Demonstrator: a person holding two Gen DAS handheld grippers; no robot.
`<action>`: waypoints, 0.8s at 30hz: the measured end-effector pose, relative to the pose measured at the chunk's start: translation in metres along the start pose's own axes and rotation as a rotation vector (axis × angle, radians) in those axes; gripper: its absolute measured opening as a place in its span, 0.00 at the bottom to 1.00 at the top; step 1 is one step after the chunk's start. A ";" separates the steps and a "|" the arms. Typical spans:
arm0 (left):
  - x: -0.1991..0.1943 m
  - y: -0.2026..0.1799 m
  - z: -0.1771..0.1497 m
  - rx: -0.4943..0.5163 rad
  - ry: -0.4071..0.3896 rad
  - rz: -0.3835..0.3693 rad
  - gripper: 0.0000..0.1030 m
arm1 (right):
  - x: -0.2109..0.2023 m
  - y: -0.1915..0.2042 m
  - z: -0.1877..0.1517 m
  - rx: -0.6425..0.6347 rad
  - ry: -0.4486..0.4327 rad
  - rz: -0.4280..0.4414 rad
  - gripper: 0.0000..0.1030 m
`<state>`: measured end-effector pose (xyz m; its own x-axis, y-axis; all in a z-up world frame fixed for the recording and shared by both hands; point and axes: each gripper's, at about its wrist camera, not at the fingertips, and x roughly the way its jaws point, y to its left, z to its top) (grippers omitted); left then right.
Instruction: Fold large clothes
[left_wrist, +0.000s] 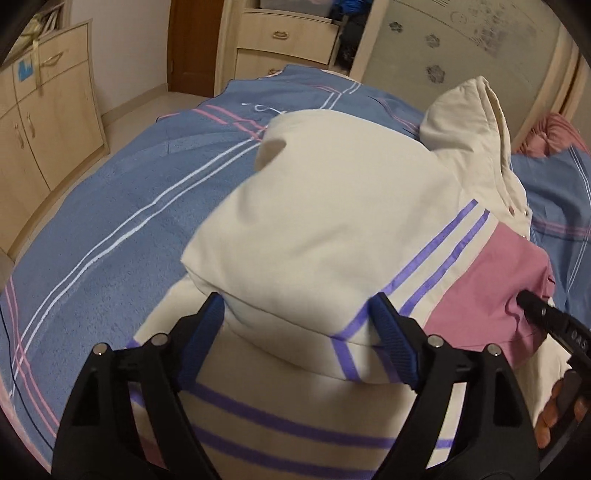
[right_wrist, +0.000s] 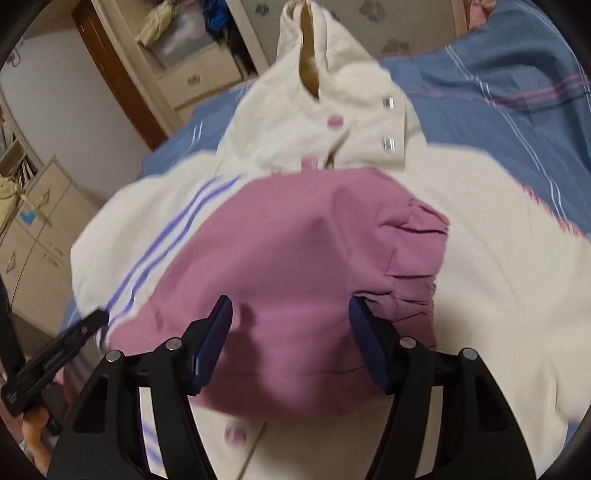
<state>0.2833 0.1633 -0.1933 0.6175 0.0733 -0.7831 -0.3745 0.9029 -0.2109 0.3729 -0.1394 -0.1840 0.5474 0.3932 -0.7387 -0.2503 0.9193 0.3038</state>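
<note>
Item: hooded jacket (left_wrist: 332, 229), cream body with paired purple stripes and a pink sleeve (right_wrist: 295, 280). It is lying on the blue striped bedspread (left_wrist: 110, 221), which is covering the bed beneath it on every side.

Condition: partly folded. A cream sleeve is lying doubled across the body, its open cuff facing away from the left gripper (left_wrist: 299, 332). The pink sleeve is lying folded over the front, its gathered cuff bunching beside the right gripper (right_wrist: 291, 336). The hood (left_wrist: 476, 122) is standing up at the far end of the jacket, with clear snaps and pink buttons showing on the placket below it.

Grippers: both are hanging over the near part of the jacket. The left gripper's blue pads are standing wide apart on either side of the cream fold, not pressing it. The right gripper's pads are likewise standing apart over the pink sleeve, gripping nothing.

Poorly seen: the jacket's hem is running out of the frame under both grippers. The right wrist view is blurring at the jacket's edges. Wooden cabinets (left_wrist: 48, 122) beyond the bedspread are curving with the lens.
</note>
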 end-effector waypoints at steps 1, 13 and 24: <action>-0.001 0.000 0.001 -0.002 0.000 -0.003 0.81 | 0.002 -0.004 0.004 -0.008 -0.014 -0.007 0.64; -0.111 -0.042 -0.067 0.209 -0.077 -0.173 0.80 | -0.121 -0.014 -0.096 -0.097 0.090 0.048 0.65; -0.098 -0.052 -0.160 0.389 0.085 -0.159 0.85 | -0.214 -0.063 -0.227 -0.035 0.194 0.026 0.82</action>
<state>0.1316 0.0416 -0.1997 0.5813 -0.1007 -0.8074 0.0198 0.9938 -0.1097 0.0904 -0.2860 -0.1812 0.3767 0.4029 -0.8341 -0.2922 0.9062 0.3058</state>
